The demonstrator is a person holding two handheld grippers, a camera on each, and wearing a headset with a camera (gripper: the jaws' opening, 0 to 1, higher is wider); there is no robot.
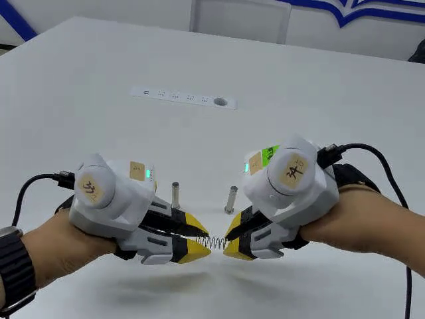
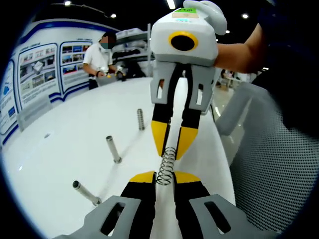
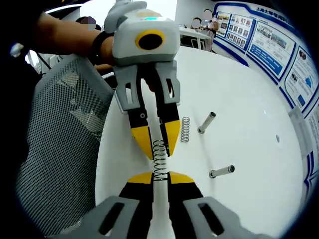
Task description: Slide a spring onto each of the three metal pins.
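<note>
Spring point(image 1: 215, 242) held off the counter point(image 1: 279, 100), each end clenched by your left hand-held gripper point(image 1: 198, 240) and right hand-held gripper point(image 1: 232, 240); free one end, line it up with a pin point(image 1: 175, 196), slide down straight.

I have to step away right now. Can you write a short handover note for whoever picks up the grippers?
Left gripper: shut on one end of a spring.
Right gripper: shut on its other end, so the spring hangs between the two over the table.
Three pins stand on the table just beyond the grippers, all bare.
A second spring lies on the table near the pins.
Done: no pin has a spring yet. Left: all three.
</note>
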